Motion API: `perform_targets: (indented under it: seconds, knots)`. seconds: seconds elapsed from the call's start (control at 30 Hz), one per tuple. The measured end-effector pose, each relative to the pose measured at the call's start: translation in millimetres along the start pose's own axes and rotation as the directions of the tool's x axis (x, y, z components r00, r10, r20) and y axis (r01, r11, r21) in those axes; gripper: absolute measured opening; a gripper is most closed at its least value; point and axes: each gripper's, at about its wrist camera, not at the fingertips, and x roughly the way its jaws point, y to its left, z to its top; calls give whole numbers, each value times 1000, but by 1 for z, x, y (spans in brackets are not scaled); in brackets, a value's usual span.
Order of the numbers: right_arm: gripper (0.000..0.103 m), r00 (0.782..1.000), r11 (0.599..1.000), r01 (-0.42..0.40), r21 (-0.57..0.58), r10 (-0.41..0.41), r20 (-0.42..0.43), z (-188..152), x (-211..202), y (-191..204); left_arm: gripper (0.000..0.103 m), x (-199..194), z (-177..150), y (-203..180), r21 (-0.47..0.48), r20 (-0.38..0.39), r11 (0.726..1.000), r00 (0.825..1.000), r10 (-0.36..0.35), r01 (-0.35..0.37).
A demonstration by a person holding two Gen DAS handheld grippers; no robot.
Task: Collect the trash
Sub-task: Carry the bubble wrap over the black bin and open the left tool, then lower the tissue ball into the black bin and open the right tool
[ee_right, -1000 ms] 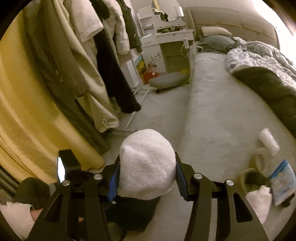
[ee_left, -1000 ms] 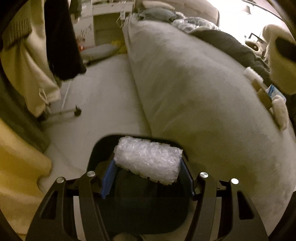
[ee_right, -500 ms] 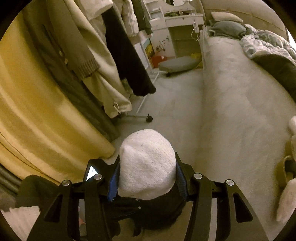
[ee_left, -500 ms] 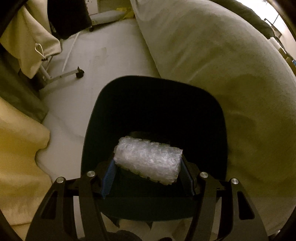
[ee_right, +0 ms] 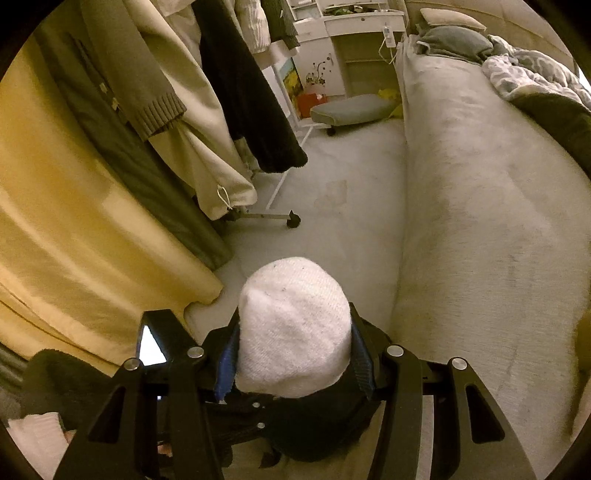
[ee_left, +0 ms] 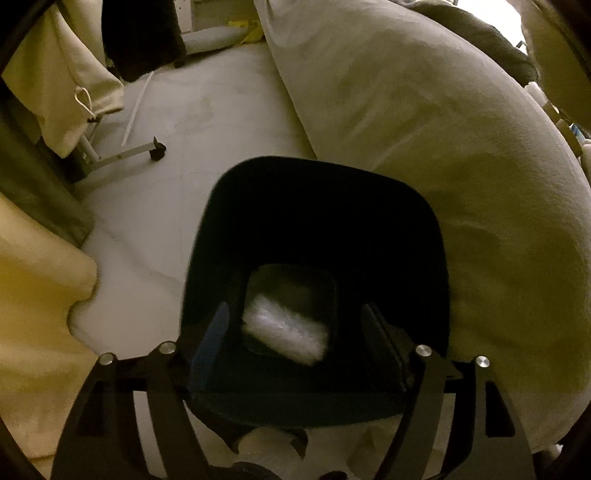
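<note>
Bubble-wrap roll [ee_left: 283,334], blurred, lying loose inside the black bin [ee_left: 317,206], low near its bottom, apart from both fingers. Left gripper [ee_left: 295,328] poised over the bin mouth, jaws spread wide and holding nothing; blue-padded left finger [ee_left: 210,343] and dark right finger [ee_left: 384,347] flanking the roll without contact. White fabric bundle [ee_right: 293,328] clamped between the pads of the right gripper [ee_right: 293,354], jaws closed against its two sides, rounded top projecting forward past the fingertips. Bin standing on the pale floor [ee_left: 207,110], touching the edge of the bed [ee_left: 424,122] to the right. Yellow curtain [ee_right: 62,229] hanging at the near left. Farther along: wheeled base of a clothes rack [ee_right: 269,218], with a cream garment [ee_right: 192,122] and a black garment [ee_right: 251,99] hanging above it. Beyond these: grey cushion [ee_right: 352,109] on the floor beside the bed. At the far end: white dresser [ee_right: 343,33], grey pillow [ee_right: 458,40] and rumpled patterned blanket [ee_right: 532,77] on the bed.
</note>
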Motion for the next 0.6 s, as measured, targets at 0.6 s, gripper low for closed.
perform_targets:
  seconds: [0.6]
  knots:
    - [52,995,999,42,4,-42,-91,-3,63,2,66,-92,14,24,-2,275,999,961,35,-36]
